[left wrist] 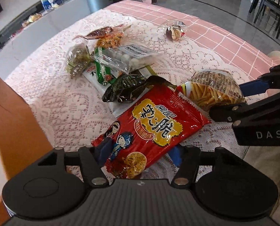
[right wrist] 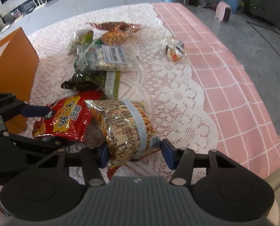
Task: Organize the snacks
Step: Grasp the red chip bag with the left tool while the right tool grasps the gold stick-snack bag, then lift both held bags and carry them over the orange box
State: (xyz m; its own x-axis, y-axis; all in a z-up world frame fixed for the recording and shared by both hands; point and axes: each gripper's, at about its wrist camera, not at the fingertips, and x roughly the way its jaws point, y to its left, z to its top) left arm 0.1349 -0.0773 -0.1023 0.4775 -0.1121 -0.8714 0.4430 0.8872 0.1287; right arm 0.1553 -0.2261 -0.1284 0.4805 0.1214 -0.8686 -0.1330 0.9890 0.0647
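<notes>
A red snack bag with yellow lettering lies tilted on the lace cloth, its lower end between the blue pads of my left gripper, which is shut on it. Beside it on the right is a clear bag of stick snacks. My right gripper is shut on that stick snack bag, one pad on each side. The right wrist view shows the red bag pinched by the left gripper at the left edge. The two bags touch at their upper corners.
A pile of several other snack packets lies further back on the lace cloth. A small wrapped pastry sits alone to the right. An orange box stands at the left. The pink checked tablecloth runs to the table's right edge.
</notes>
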